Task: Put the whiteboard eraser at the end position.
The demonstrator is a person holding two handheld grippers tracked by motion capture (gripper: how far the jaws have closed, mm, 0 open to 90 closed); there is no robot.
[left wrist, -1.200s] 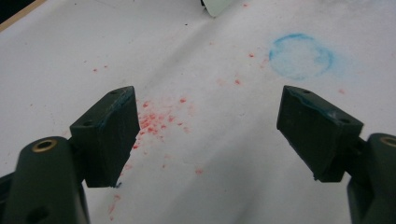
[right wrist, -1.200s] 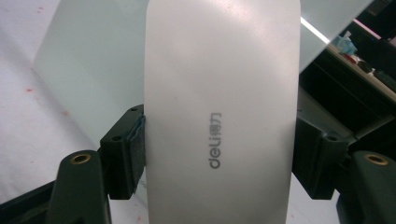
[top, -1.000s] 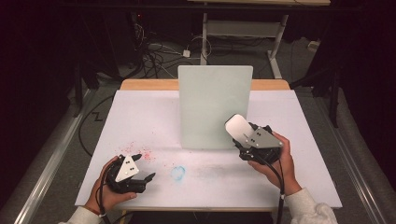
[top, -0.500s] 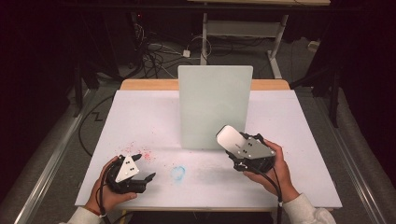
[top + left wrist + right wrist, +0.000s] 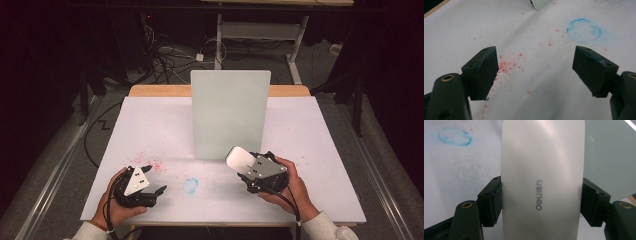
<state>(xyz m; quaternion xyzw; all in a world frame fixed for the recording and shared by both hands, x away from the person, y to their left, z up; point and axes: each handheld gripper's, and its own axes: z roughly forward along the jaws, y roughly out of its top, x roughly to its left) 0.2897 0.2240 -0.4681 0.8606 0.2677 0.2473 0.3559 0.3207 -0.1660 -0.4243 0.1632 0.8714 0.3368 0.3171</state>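
A dark room with cables on the floor lies behind a table (image 5: 150, 120) covered in white paper. A pale green board (image 5: 227, 115) stands upright in the middle of it, its back edge toward the wooden strip at the far side. On the paper in front of the board sit a blue chalky ring (image 5: 190, 185) and, to its left, a scatter of red specks (image 5: 150, 162).

The right tool (image 5: 239, 165) sits at the near right, just in front of the board's lower right corner, in the person's right hand (image 5: 290, 187). Its jaws are clamped on the long sides of a white mouse (image 5: 237, 158), which sticks out ahead of the tool and points left and away, toward the board. In the right gripper view the mouse (image 5: 542, 177) rises between the two black pads, each pressed flat against one flank, with grey "deli" lettering on its back; the blue ring (image 5: 454, 136) shows at upper left and the board (image 5: 610, 155) at right.

The left tool (image 5: 156, 181) rests low at the near left, held in the left hand (image 5: 117, 202), jaws wide apart with nothing between them. In the left gripper view its pads frame the red specks (image 5: 507, 65), with the blue ring (image 5: 584, 30) farther off to the right.
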